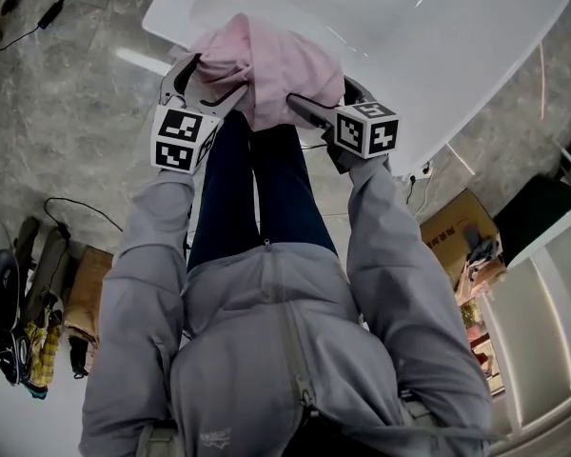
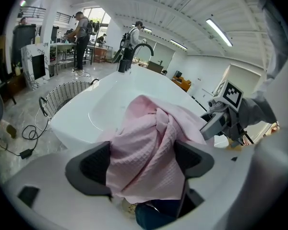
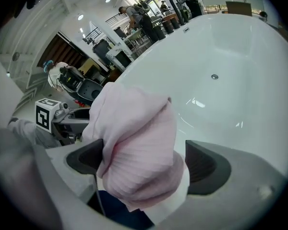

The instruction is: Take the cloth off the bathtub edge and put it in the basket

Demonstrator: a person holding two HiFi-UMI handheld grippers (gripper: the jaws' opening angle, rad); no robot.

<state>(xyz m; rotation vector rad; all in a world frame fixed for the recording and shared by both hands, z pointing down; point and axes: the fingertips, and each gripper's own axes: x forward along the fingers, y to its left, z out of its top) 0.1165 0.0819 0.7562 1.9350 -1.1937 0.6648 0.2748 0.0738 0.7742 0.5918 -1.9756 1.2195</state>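
On the bathtub edge [image 1: 169, 27]: pink cloth [image 1: 266, 65], bunched, lying unclamped between the wide-apart jaws of left gripper [image 2: 146, 162] and right gripper [image 3: 146, 159], apparently positioned for lifting.

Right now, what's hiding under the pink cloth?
The pink cloth lies over the white bathtub rim. Below its hanging end, the person's dark blue trousers show. The stretch of rim right under the cloth is covered, so it cannot be seen.
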